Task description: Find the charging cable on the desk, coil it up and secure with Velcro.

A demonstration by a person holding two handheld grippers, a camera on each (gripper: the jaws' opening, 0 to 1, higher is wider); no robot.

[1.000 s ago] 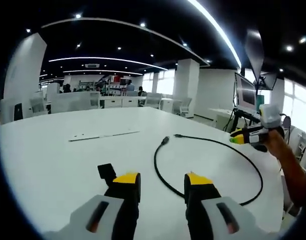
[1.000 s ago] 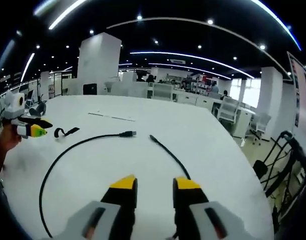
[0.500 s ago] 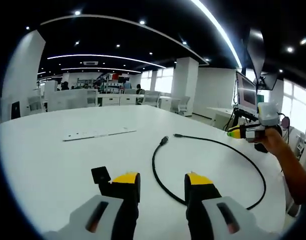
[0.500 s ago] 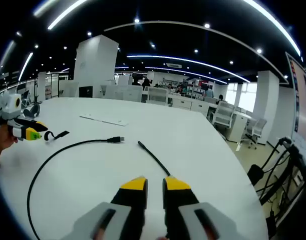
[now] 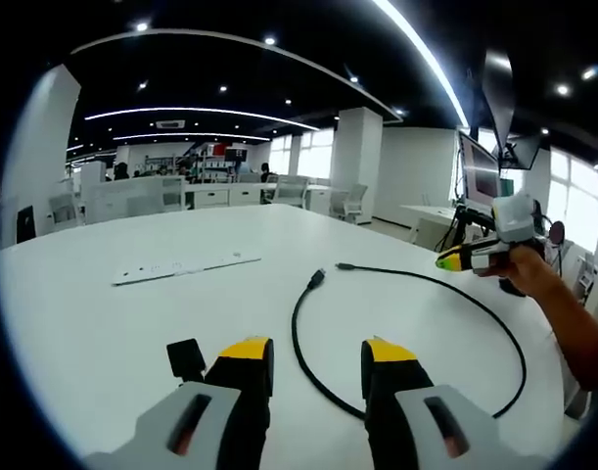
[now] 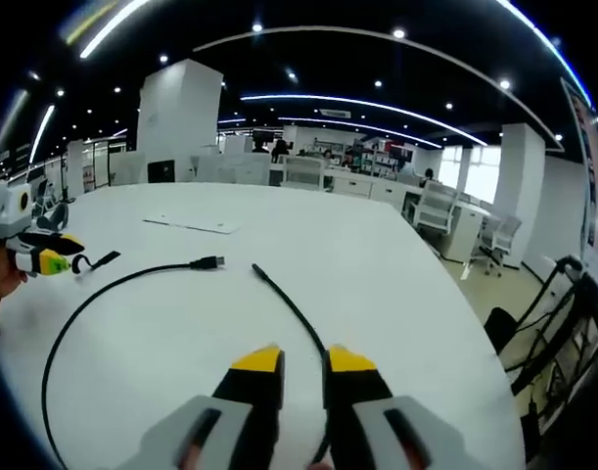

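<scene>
The charging cable [image 5: 406,323] lay on the white worktop [image 5: 103,313] in one big open loop, both plug ends resting near each other toward the far side. My read was that it'd be light and floppy, thin black cord that slides easily on a smooth top and springs back out of a coil if you let go. So the sensible place to take hold looked like the cord just behind one plug, then feed loops with the other hand; grabbing the plug itself seemed more likely to slip or twist.

In the left gripper view the left gripper [image 5: 316,354] had its jaws spread with nothing between them, the near bend of the loop passing just ahead of the tips. A small black Velcro strap [image 5: 185,356] sat right beside its left jaw. In the right gripper view the right gripper [image 6: 303,359] had its jaws nearly together with the cable [image 6: 279,299] running into the narrow gap; couldn't tell if they were actually pinching it or just straddling it.

Compared with a second before, the right jaws had gone from clearly spread to almost closed, right over that cable end. The left ones hadn't changed, and the loop looked much the same shape.
</scene>
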